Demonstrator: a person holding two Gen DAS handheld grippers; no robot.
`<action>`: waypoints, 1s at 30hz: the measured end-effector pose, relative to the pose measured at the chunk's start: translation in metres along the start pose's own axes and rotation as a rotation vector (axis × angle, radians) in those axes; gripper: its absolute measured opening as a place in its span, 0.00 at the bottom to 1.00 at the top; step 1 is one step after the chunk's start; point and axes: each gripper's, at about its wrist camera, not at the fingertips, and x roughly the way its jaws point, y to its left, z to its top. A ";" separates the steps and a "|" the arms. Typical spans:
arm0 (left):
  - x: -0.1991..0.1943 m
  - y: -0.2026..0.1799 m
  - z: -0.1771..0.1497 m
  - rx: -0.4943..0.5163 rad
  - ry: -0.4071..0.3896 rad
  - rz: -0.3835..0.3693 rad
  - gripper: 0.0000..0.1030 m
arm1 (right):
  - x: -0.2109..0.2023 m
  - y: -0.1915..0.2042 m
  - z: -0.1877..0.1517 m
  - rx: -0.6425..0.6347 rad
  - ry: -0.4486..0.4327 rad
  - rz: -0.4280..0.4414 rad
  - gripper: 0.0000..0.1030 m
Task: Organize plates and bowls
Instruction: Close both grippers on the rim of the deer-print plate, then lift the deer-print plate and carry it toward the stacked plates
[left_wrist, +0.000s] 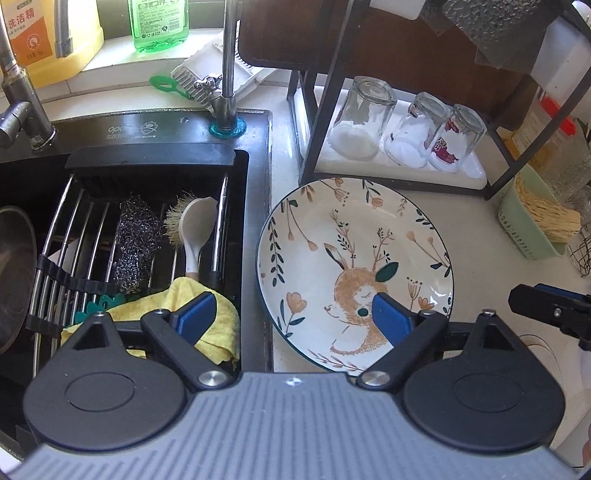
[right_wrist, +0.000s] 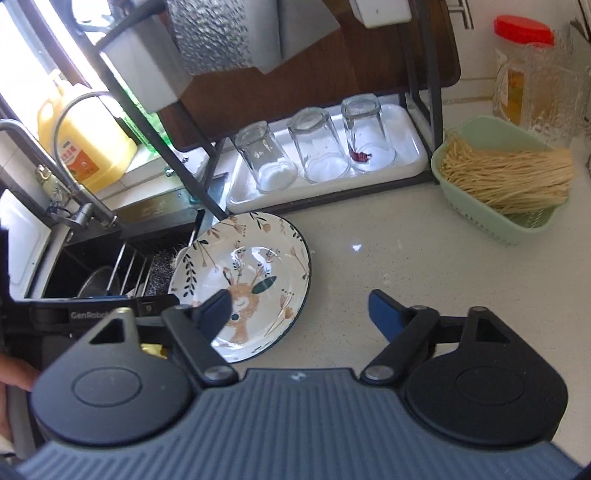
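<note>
Both hand-held grippers — left (left_wrist: 291, 314), right (right_wrist: 299, 314) — hover spread apart, empty, over the deer plate (left_wrist: 354, 273).

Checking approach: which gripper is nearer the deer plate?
Left. The left gripper hangs over the deer plate, one finger above its near edge by the sink; the right gripper is beside it, above bare counter.

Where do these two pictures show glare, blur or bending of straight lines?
Left wrist view: sharp; the rack posts bow with fisheye distortion. Right wrist view: softer, window blown out, bright glare spot on the counter, reflections on the deer plate.
</note>
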 end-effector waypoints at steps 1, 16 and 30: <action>0.005 0.004 0.002 -0.012 0.008 -0.010 0.86 | 0.006 0.000 0.001 0.008 0.010 0.000 0.69; 0.062 0.026 0.031 -0.005 0.084 -0.107 0.40 | 0.059 0.006 0.015 0.033 0.108 -0.030 0.28; 0.074 0.027 0.051 0.018 0.049 -0.117 0.28 | 0.084 0.010 0.018 0.003 0.139 -0.090 0.12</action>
